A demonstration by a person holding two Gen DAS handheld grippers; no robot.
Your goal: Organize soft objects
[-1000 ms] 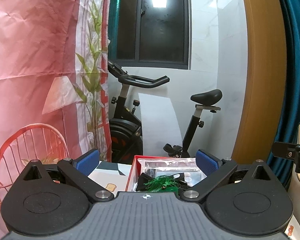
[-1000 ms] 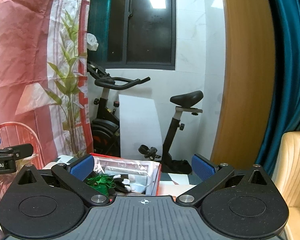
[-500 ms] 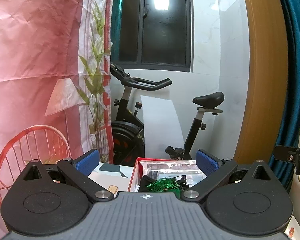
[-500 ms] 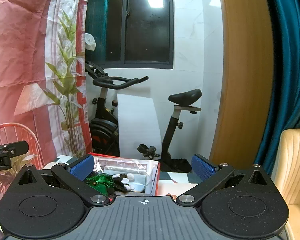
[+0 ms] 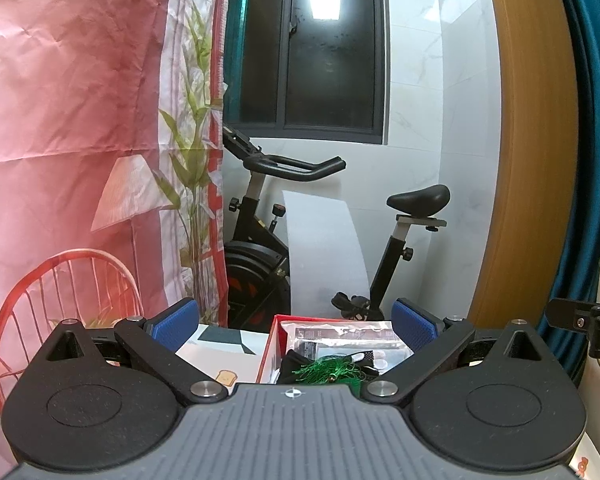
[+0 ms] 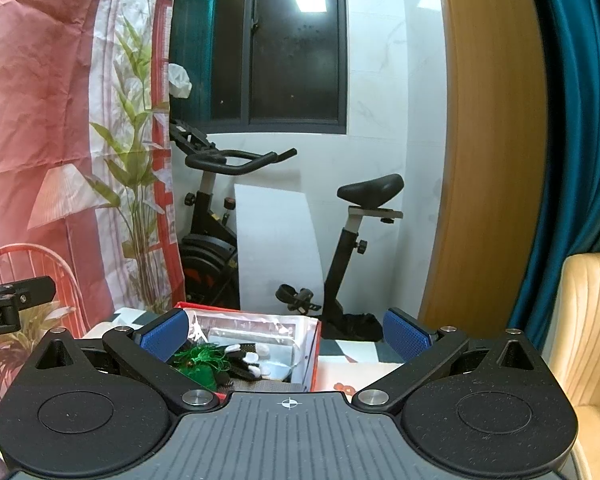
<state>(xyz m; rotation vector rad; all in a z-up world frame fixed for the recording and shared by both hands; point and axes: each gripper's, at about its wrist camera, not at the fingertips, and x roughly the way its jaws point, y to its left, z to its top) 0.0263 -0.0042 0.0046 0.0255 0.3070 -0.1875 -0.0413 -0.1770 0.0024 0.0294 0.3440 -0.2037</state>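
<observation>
A red box (image 5: 269, 340) (image 6: 314, 356) sits on a patterned table top and holds soft items: a green fringed piece (image 5: 329, 369) (image 6: 204, 360), black and white gloves (image 6: 246, 360) and clear plastic packets (image 5: 340, 330) (image 6: 256, 330). My left gripper (image 5: 298, 320) is open, raised above the near side of the box, with nothing between its blue pads. In the right wrist view my right gripper (image 6: 286, 326) is open too, high over the box's right part. Each gripper's tip shows at the edge of the other's view.
An exercise bike (image 5: 284, 232) (image 6: 236, 216) stands behind the table against a white wall. A pink printed backdrop (image 5: 80, 120) hangs on the left. A wooden door frame (image 6: 492, 140), teal curtain (image 6: 572, 120) and cream chair (image 6: 592, 340) are on the right.
Both views have tilted up a little, so the box sits slightly lower in frame. Both grippers stay open and nothing has been taken hold of.
</observation>
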